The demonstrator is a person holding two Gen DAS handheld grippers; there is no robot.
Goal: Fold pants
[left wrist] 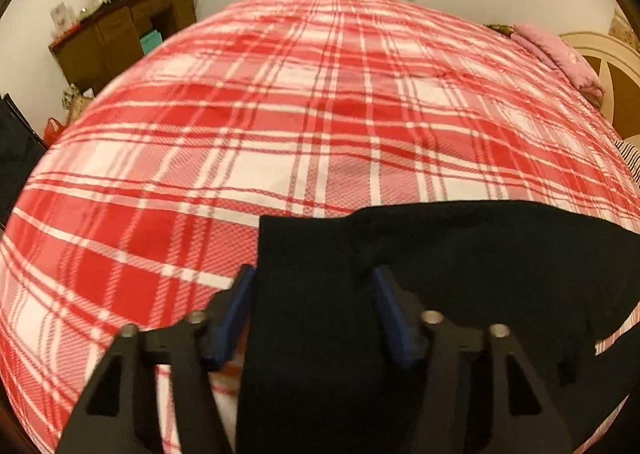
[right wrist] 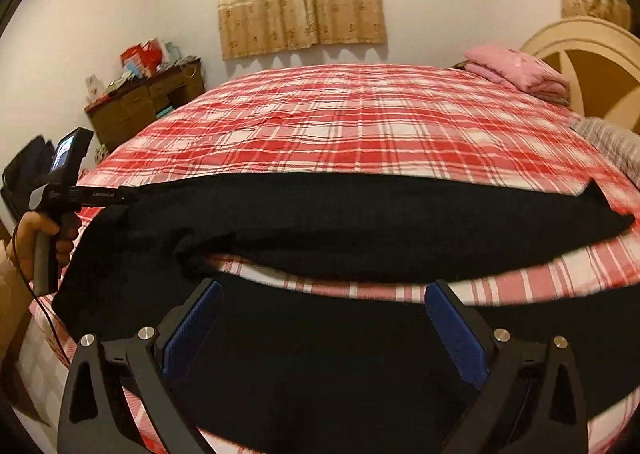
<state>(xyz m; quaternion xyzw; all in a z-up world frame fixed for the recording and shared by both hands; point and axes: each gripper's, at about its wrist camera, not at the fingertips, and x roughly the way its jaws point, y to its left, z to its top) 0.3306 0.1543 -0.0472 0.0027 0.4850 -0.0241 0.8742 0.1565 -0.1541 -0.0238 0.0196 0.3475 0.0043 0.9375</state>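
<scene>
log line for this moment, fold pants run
stage: fold underway | pants: black, partly lifted off plaid bed | left gripper: fingers astride pant edge | right gripper: open over pants

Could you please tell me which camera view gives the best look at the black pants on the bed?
The right wrist view: the pants stretch across the checked bedspread, both legs visible. The left wrist view shows only one end of the pants, lying between the left tongs.

Both tools wide-jawed: left tool [left wrist: 314,286] level, right tool [right wrist: 322,304] beside it.
</scene>
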